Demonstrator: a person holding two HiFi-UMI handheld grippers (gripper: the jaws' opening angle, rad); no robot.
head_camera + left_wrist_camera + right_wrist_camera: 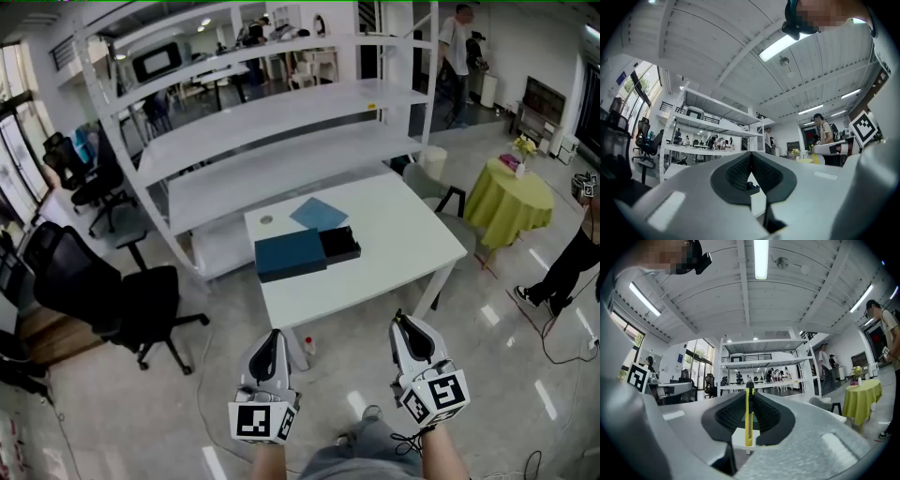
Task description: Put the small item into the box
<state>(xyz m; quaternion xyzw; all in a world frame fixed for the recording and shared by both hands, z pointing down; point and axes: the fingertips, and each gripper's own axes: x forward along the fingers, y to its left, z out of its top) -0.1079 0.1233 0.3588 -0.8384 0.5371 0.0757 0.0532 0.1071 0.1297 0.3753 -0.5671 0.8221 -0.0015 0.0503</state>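
Nearest, the right gripper [749, 391] is clamped narrow on a yellow plastic utility knife [748, 423], which stands upright between its dark ribbed pads. Beside it, the left gripper [751, 157] has its jaws pressed together with nothing between them. Both hang low over the grey floor, short of the white rectangular counter [394, 253]. On that counter lies a dark blue cardboard box [291, 254] with its black inner tray [339, 244] slid out to the right. A flat blue square sheet [318, 214] lies just behind the box, and a white metal shelving rack [281, 117] stands beyond.
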